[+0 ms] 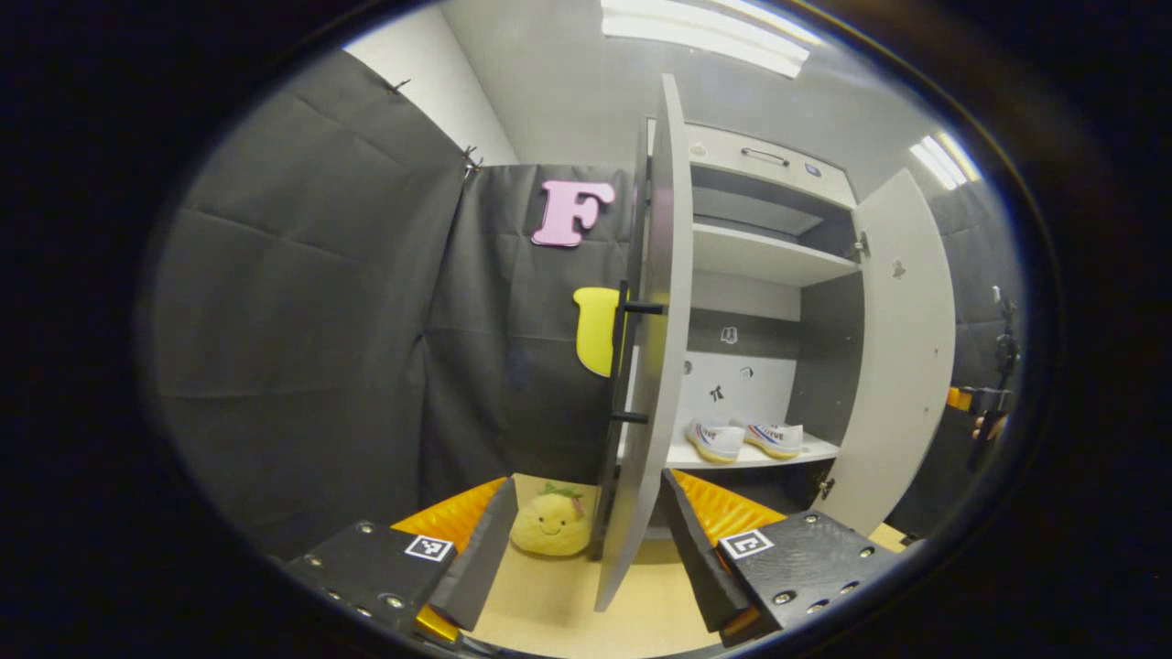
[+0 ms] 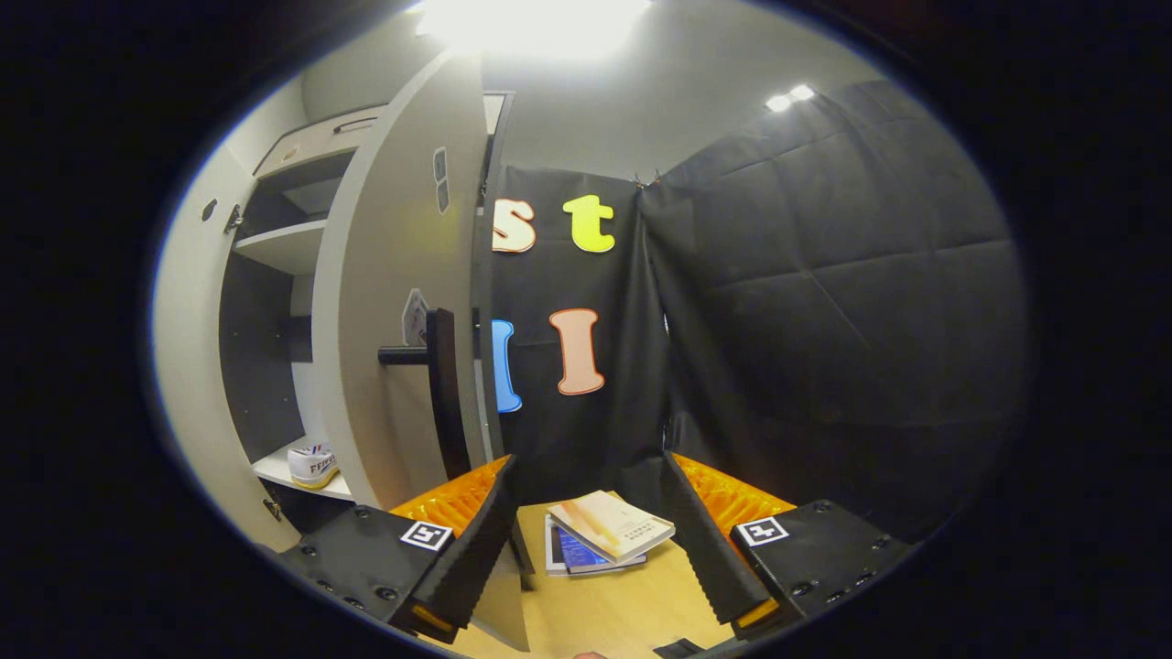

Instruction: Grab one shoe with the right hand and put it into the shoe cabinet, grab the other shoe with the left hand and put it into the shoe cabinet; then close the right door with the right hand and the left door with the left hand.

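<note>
Left gripper view: the edge-on grey left cabinet door [image 1: 655, 348] hides the left part of the cabinet interior. Pair of white shoes with striped sides [image 1: 743, 439] on the lower shelf, markings too small to read. Hand at far right [image 1: 989, 423] cut by the picture's rim.

Right gripper view: grey right cabinet door [image 2: 394, 302] covers all but the toe of one white shoe [image 2: 313, 465]. Tan-covered book [image 2: 611, 526] overlaps a blue-covered item [image 2: 577, 554] beneath.

left gripper view and right gripper view each face a door edge close up, sharing the shoe cabinet [image 1: 769, 265] interior.

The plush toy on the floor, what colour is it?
Yellow plush toy, best in the left gripper view.
</note>
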{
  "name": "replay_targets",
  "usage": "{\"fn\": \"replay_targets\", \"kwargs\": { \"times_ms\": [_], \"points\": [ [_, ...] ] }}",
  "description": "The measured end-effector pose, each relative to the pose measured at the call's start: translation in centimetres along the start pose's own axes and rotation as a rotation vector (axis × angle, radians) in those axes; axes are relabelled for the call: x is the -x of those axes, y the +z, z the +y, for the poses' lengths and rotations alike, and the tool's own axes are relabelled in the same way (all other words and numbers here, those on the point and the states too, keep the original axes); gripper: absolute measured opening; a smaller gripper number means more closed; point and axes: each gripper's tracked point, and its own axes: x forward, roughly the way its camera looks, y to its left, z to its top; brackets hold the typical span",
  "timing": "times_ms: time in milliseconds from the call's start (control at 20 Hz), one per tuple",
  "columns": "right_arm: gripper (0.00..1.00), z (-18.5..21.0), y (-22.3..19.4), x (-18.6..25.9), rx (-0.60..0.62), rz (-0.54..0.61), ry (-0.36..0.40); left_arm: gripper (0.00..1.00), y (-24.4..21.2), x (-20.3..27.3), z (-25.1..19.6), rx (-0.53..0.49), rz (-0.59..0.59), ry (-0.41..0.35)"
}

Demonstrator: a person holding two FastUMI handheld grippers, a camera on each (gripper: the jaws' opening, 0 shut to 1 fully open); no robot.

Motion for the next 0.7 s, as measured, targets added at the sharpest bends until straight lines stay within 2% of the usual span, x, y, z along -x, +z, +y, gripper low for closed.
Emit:
{"fn": "replay_targets", "kwargs": {
  "times_ms": [300, 700],
  "points": [
    [0.96, 2.3, -0.1, 0.5, -0.014, 0.002, 0.026, 0.90, -0.1, 0.2, 1.3, 0.004, 0.001, 0.003],
    [0.96, 8.2, -0.4, 0.6, -0.035, 0.010, 0.132, 0.89, -0.5, 1.1, 2.9, 0.000, 0.013, 0.020]
  ]
}}
